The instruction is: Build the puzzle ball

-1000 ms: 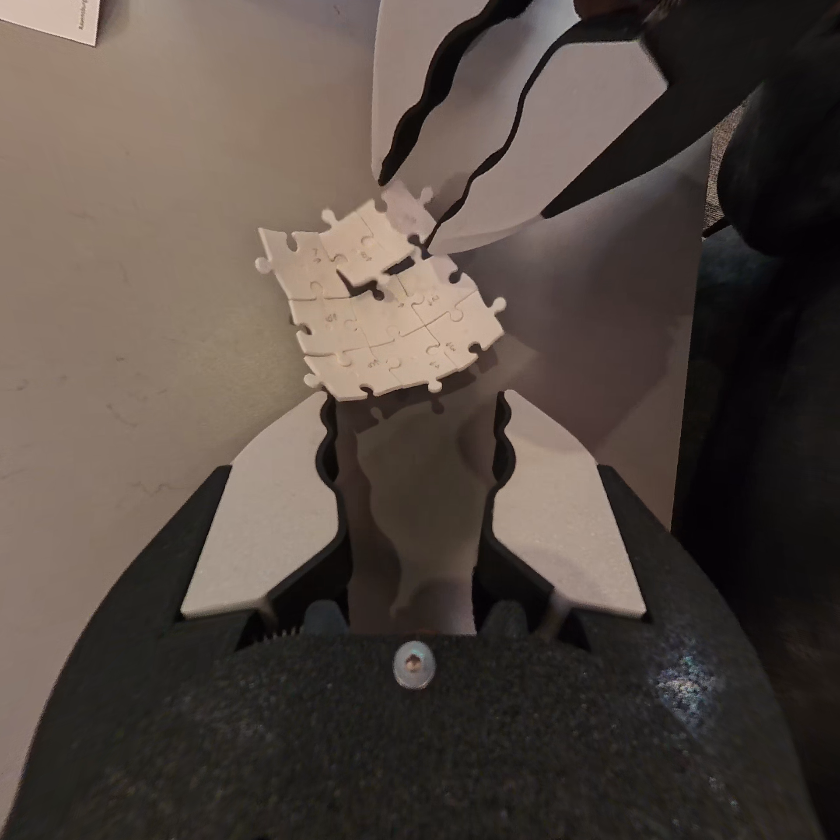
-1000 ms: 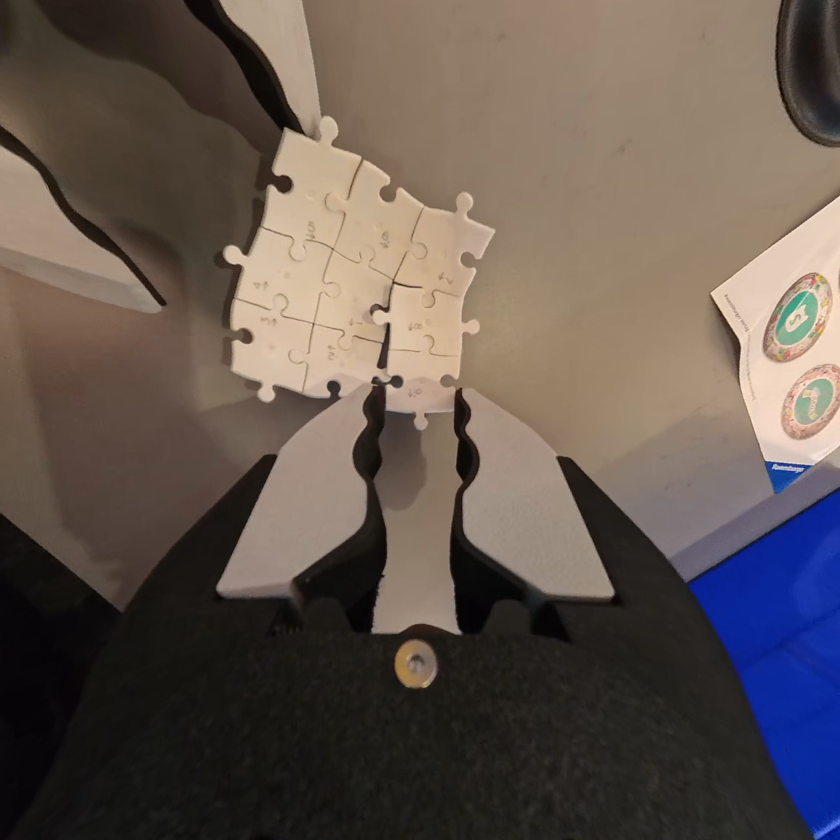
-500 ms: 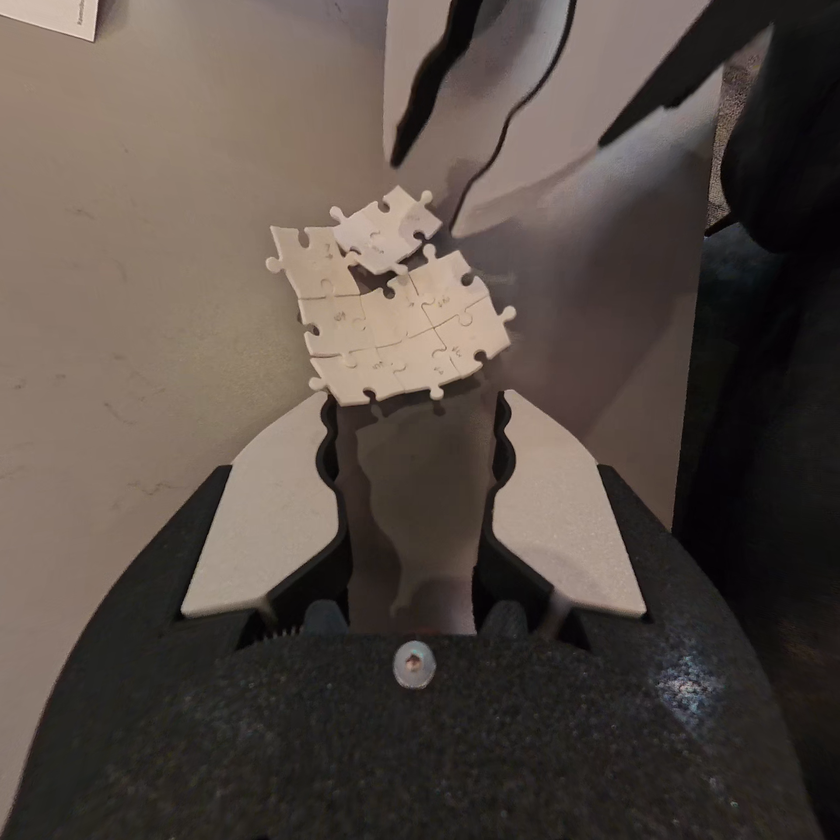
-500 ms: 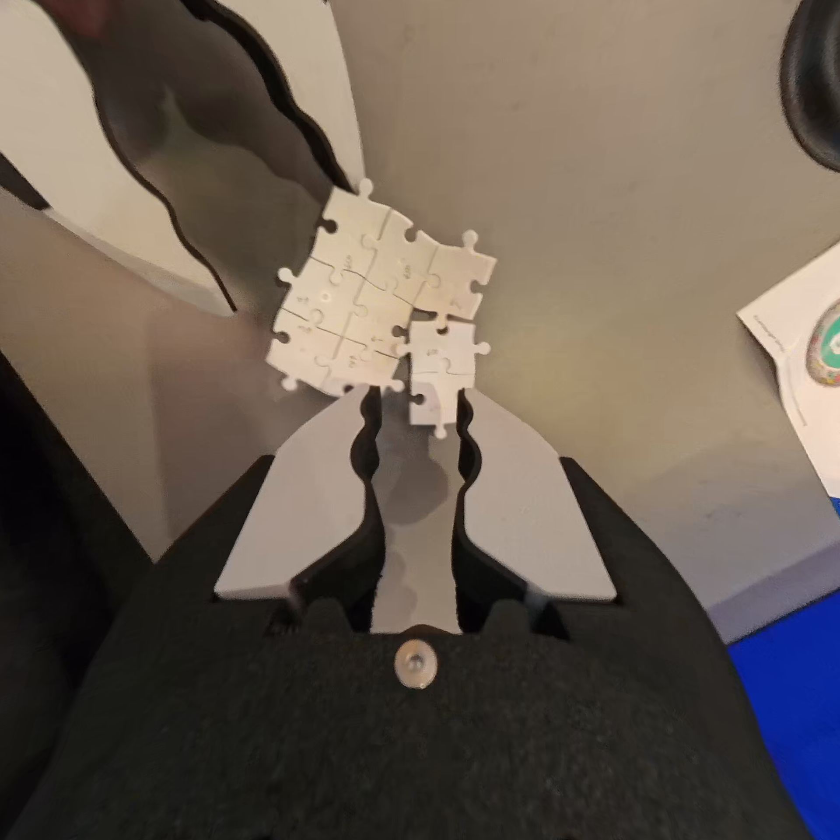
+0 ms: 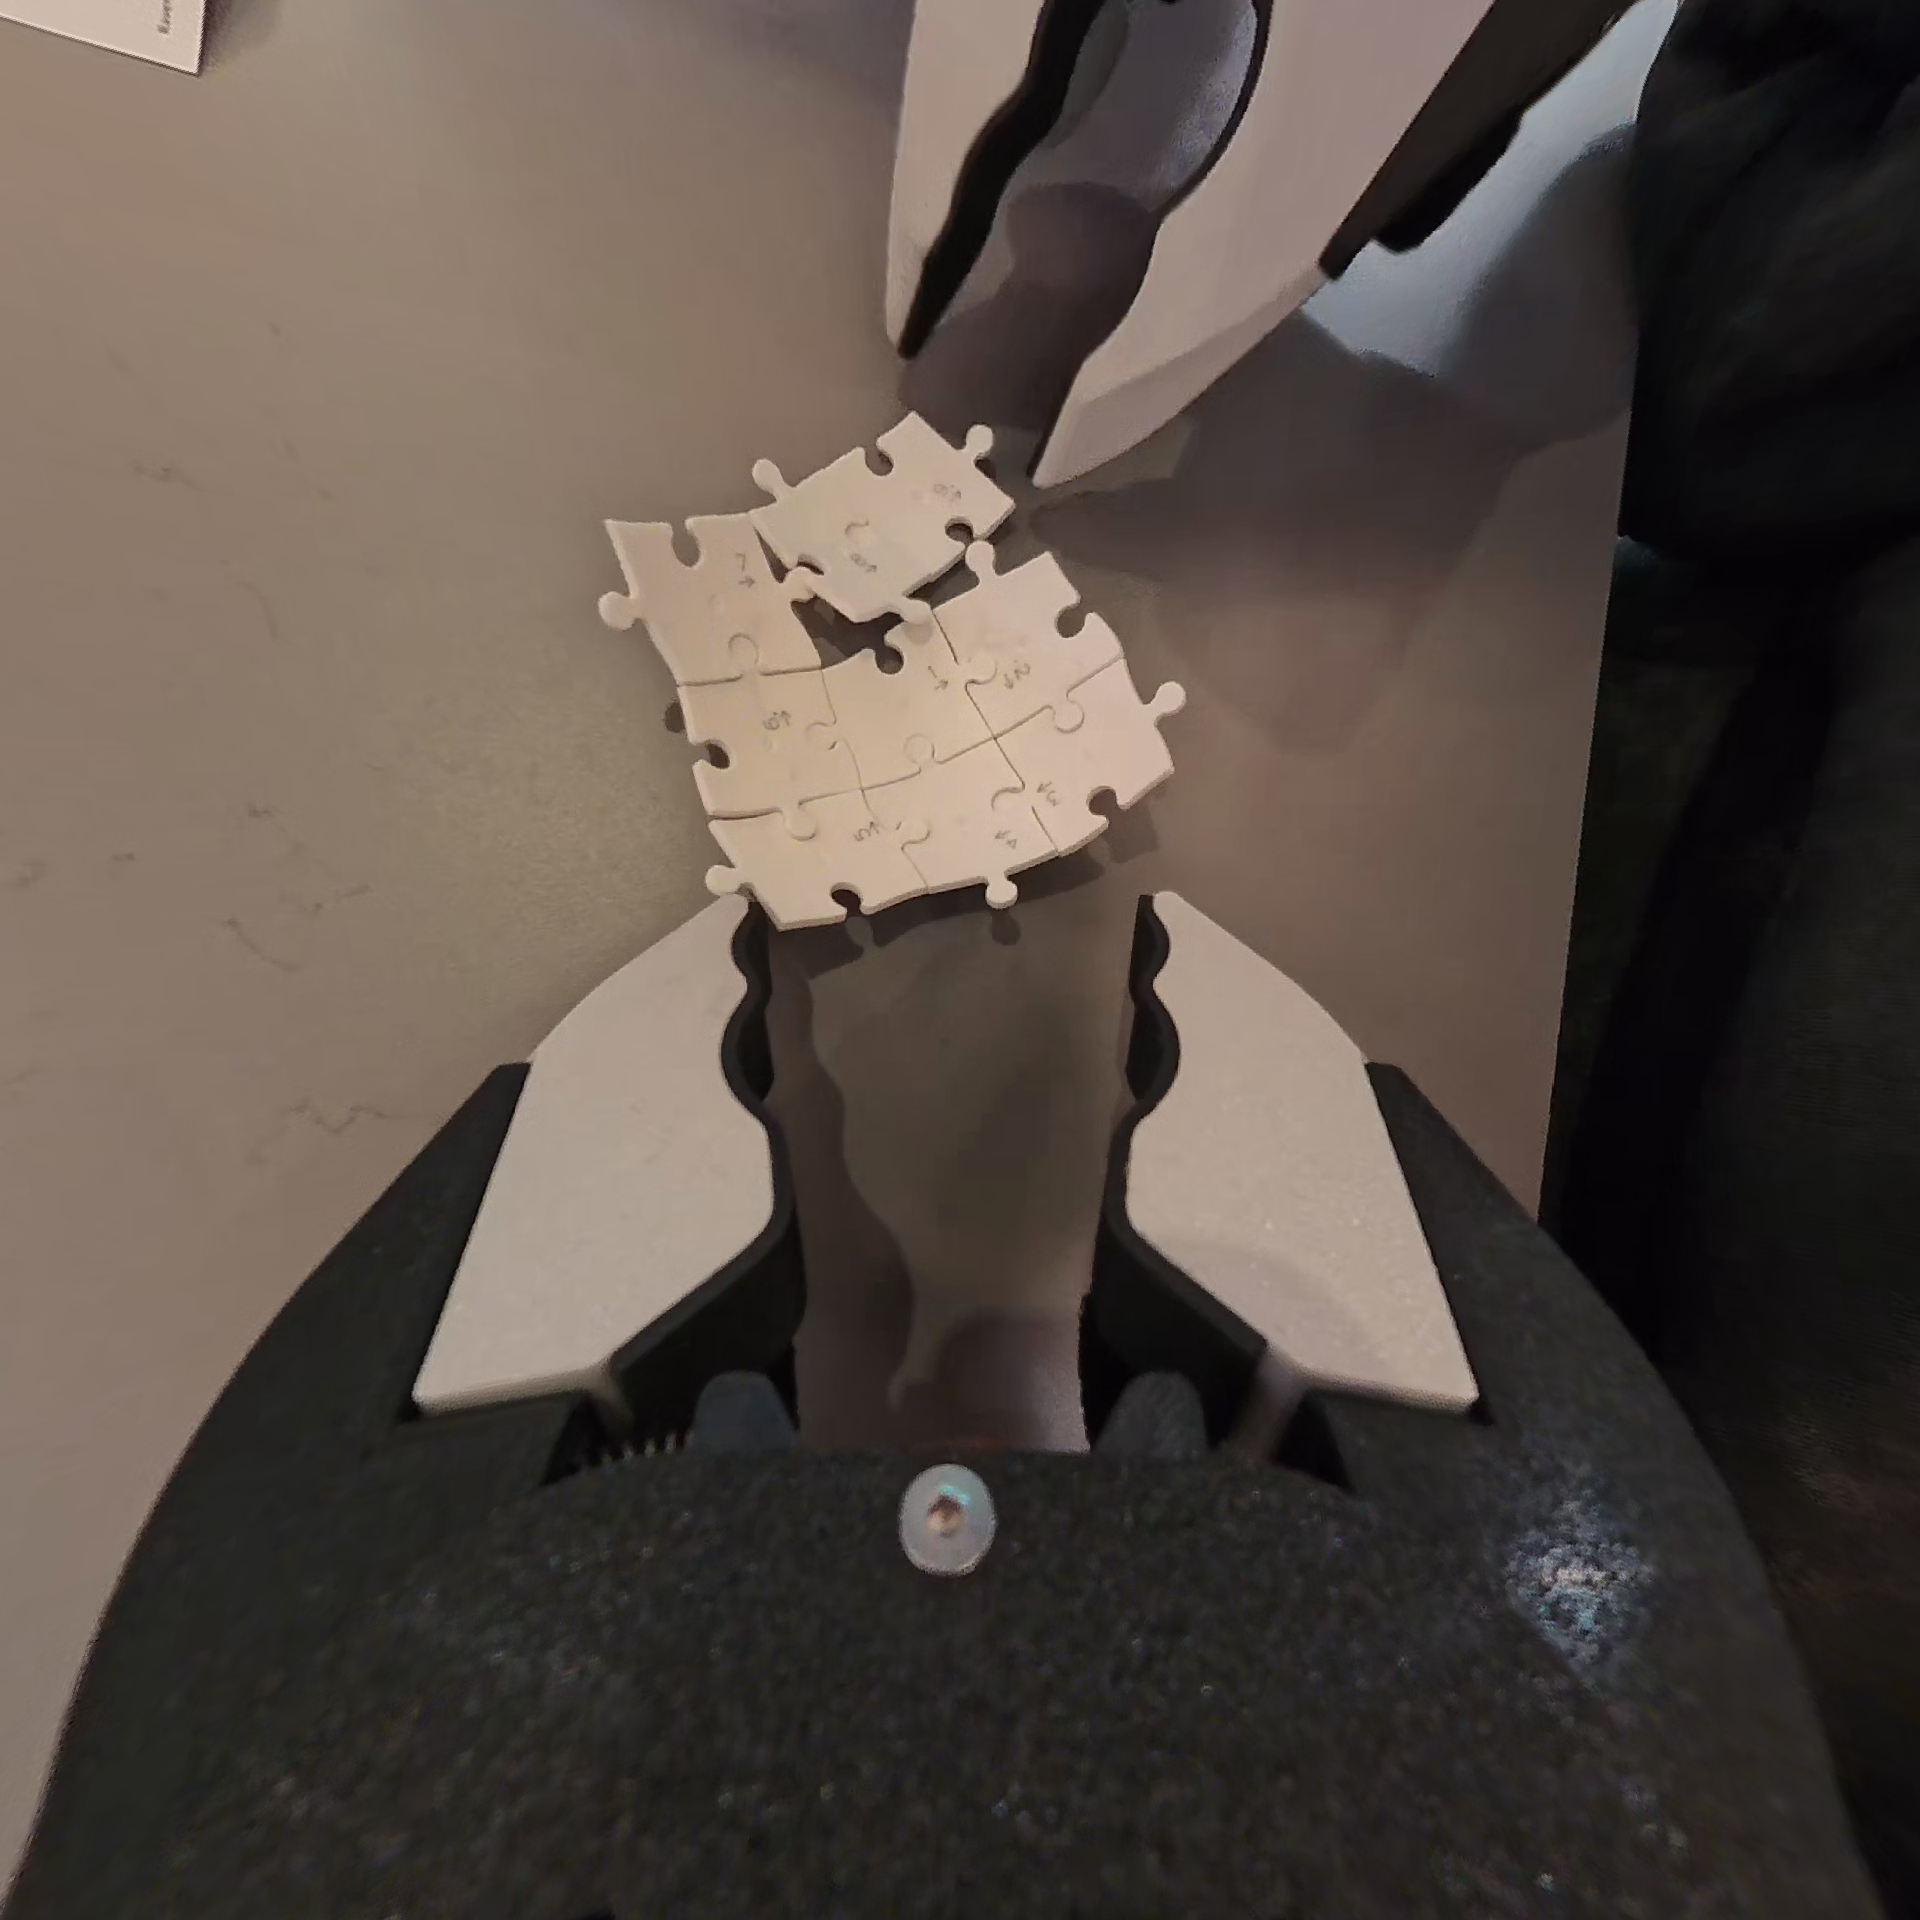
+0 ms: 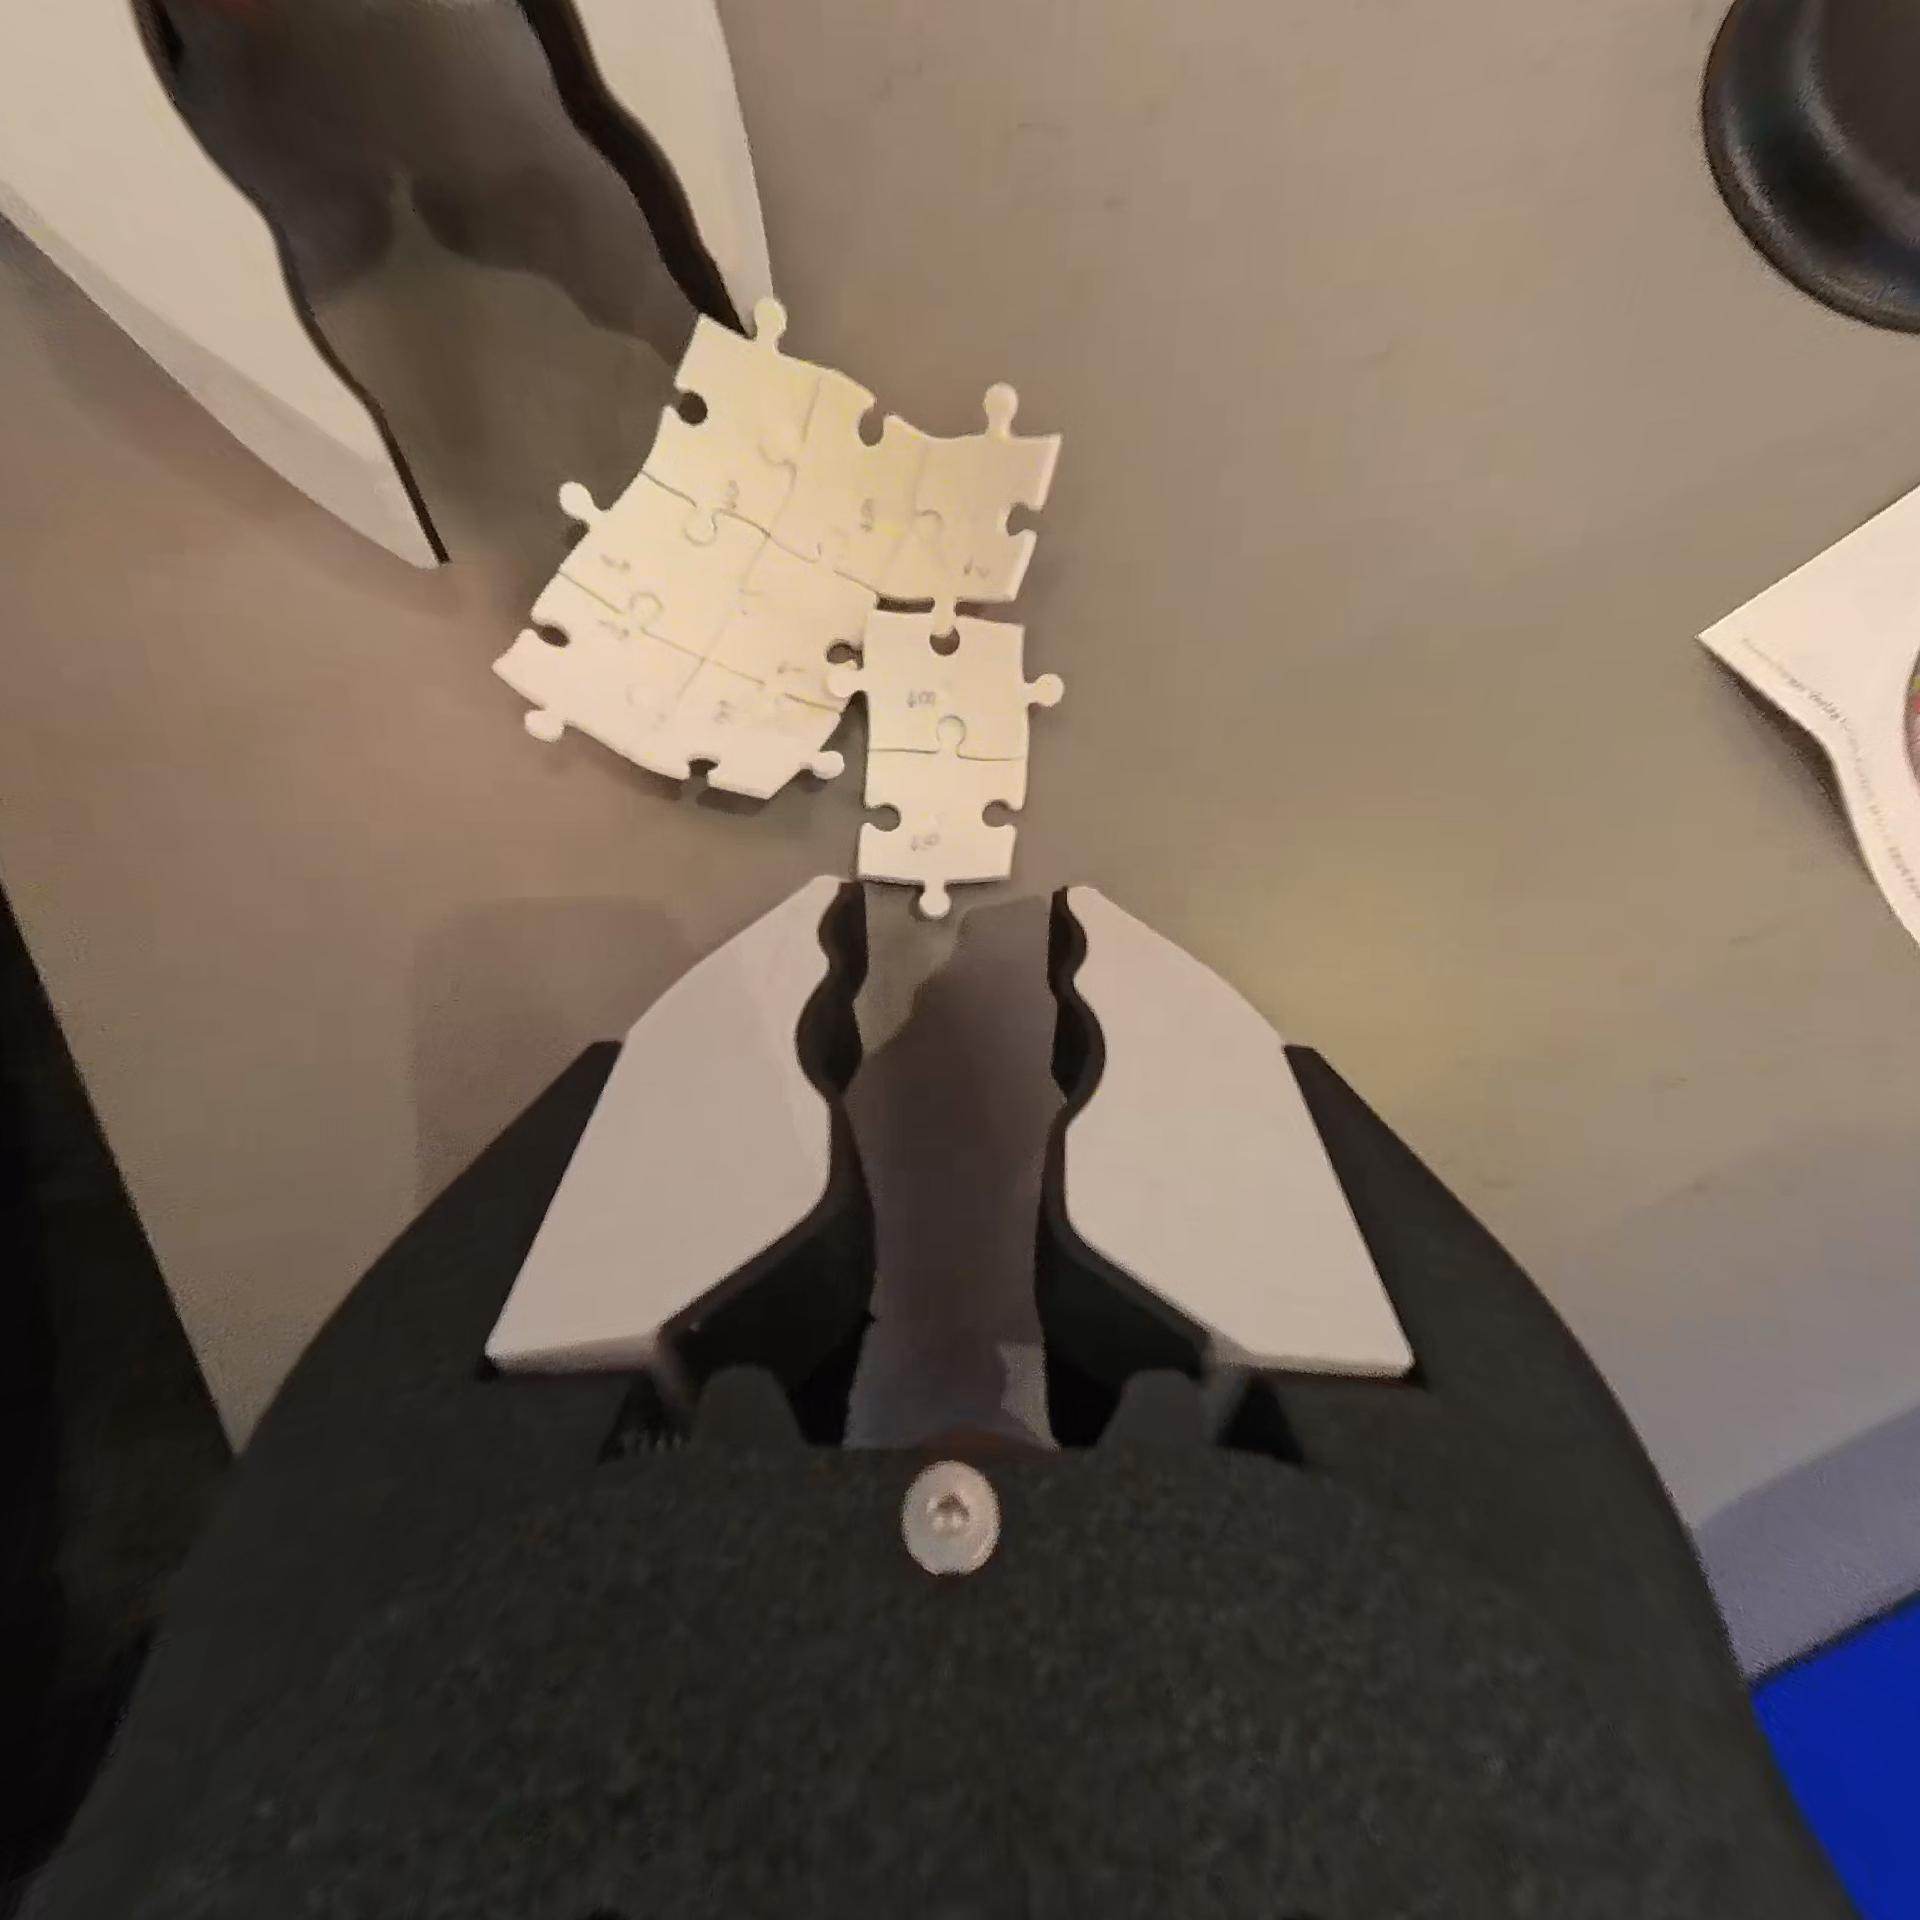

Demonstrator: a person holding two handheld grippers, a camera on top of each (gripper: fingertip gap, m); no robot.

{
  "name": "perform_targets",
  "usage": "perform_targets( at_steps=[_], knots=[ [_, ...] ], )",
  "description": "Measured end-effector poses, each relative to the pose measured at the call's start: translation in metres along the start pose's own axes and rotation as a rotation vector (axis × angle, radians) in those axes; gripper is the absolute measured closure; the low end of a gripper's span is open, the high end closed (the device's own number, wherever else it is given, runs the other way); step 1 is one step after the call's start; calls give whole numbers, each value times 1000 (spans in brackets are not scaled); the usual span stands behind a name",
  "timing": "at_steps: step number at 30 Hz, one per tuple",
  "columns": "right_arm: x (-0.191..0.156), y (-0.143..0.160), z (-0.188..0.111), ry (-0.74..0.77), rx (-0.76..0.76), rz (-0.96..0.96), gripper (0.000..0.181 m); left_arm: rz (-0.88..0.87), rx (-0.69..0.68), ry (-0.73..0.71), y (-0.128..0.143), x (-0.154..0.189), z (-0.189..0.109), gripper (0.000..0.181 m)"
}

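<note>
A curved white patch of several joined puzzle pieces (image 5: 904,748) lies on the grey table (image 5: 312,623). A loose strip of two joined pieces (image 5: 888,514) lies tilted at its far edge, overlapping a gap in the patch. My left gripper (image 5: 945,914) is open and empty, with its tips at the patch's near edge. My right gripper (image 5: 977,410) is open and empty, just beyond the strip. In the right wrist view the strip (image 6: 940,727) lies just ahead of my right gripper (image 6: 954,868). The patch (image 6: 769,582) is to its left, and my left gripper (image 6: 587,431) is beyond.
A white printed sheet with round pictures (image 6: 1829,707) lies at the right. A black round object (image 6: 1829,156) is at the far right, and a blue surface (image 6: 1849,1766) is past the table's edge. A paper corner (image 5: 104,31) is far left. A dark drop-off (image 5: 1766,935) borders the table's right. The grippers' ends are close to 10 cm from one another.
The two-piece strip has come away from the patch and now lies loose and turned. My right gripper has drawn back from it. My left gripper has hardly moved.
</note>
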State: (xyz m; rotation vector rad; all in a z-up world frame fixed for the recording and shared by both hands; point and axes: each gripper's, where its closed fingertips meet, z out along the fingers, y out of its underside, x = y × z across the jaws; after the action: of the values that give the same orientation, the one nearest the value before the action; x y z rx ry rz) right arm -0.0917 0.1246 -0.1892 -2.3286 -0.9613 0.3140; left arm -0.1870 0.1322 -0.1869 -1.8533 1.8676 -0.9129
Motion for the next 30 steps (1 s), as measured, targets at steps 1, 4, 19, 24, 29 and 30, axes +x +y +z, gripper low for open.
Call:
perform_targets(
  at_steps=[1, 4, 19, 24, 29, 30],
  knots=[
    [0, 3, 2, 8, -12, -7, 150, 1, 0, -1, 0, 0, 0, 115],
    [-2, 5, 5, 14, -14, -3, 159, 3, 1, -1, -1, 1, 0, 115],
    [-9, -1, -2, 90, -68, -37, 176, 5, 1, -2, -1, 1, -1, 115],
    [-11, -7, -6, 144, -123, -19, 176, 5, 1, -5, -1, 2, -2, 115],
    [-16, -10, -8, 180, -176, 20, 176, 6, 3, -3, -1, 3, -2, 115],
    [-15, -10, -9, 191, -182, 22, 176, 7, 3, -3, -1, 3, -2, 115]
  ],
)
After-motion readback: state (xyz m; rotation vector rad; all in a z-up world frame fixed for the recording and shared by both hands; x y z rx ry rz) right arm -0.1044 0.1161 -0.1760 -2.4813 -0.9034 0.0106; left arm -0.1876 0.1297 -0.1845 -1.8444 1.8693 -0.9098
